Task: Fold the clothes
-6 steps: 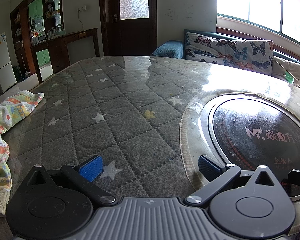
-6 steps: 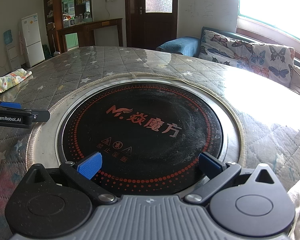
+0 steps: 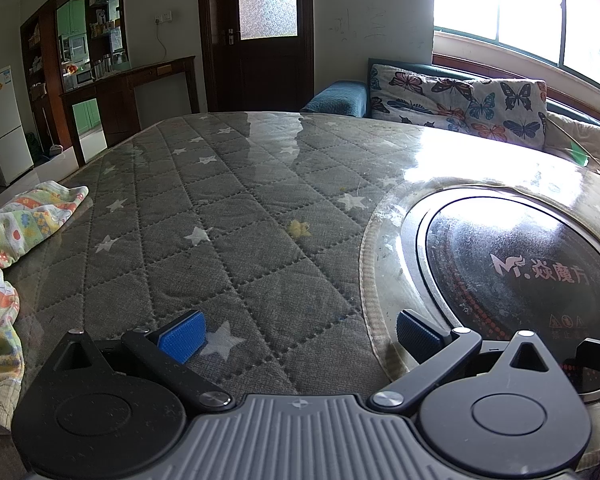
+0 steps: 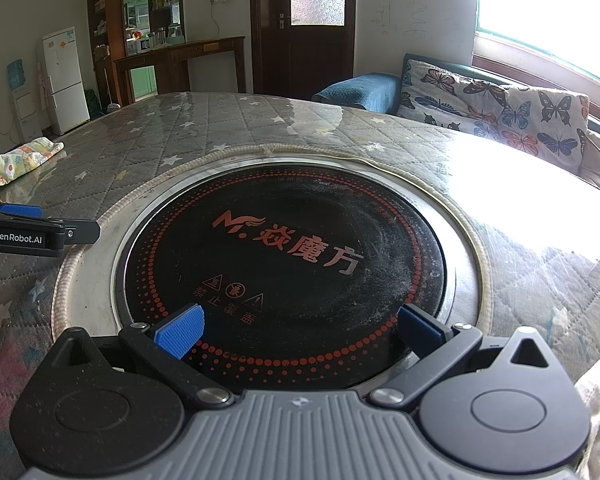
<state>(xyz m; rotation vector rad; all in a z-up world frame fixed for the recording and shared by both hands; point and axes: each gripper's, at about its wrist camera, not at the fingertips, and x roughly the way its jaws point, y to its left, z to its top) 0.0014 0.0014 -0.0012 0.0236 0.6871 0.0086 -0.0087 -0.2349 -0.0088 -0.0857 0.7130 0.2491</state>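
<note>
A crumpled, brightly patterned garment (image 3: 8,248) lies at the left edge of the round table; it also shows far left in the right wrist view (image 4: 16,160). My left gripper (image 3: 298,334) is open and empty, low over the grey quilted star cover (image 3: 228,216), well right of the garment. My right gripper (image 4: 298,330) is open and empty over the black round cooktop (image 4: 284,248). The left gripper's side shows in the right wrist view (image 4: 28,232).
The cooktop (image 3: 520,264) is set in the table's middle inside a metal ring. A sofa with butterfly cushions (image 3: 480,104) stands behind the table on the right. A dark door (image 3: 260,36), a shelf counter (image 3: 132,88) and a white fridge (image 3: 2,124) line the far wall.
</note>
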